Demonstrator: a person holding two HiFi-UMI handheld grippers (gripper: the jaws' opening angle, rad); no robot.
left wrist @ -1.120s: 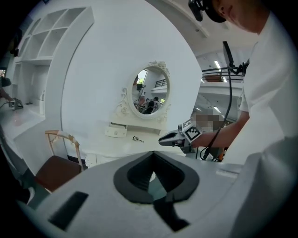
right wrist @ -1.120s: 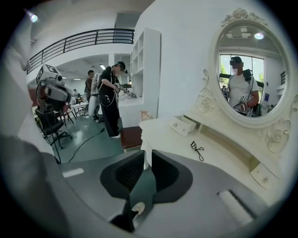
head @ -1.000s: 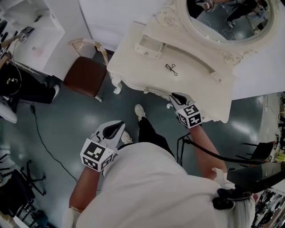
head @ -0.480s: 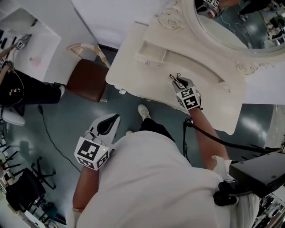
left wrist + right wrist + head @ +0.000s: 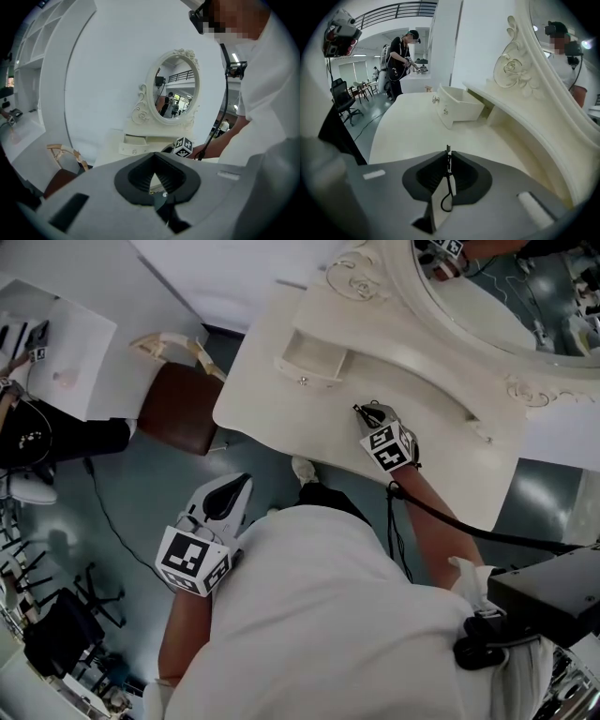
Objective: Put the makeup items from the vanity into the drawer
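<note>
The thin black metal eyelash curler [image 5: 449, 168] is clamped between the jaws of the right claw [image 5: 366, 414], just above the cream carved desk [image 5: 267, 404] and near its small open drawer [image 5: 312, 356]. The left claw [image 5: 156, 187] hangs closed and empty over the grey floor [image 5: 141, 498].

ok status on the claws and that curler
Right claw shut on eyelash curler at the vanity top. Left claw shut, empty, clear of the vanity. Drawer open, nothing in the way.
</note>
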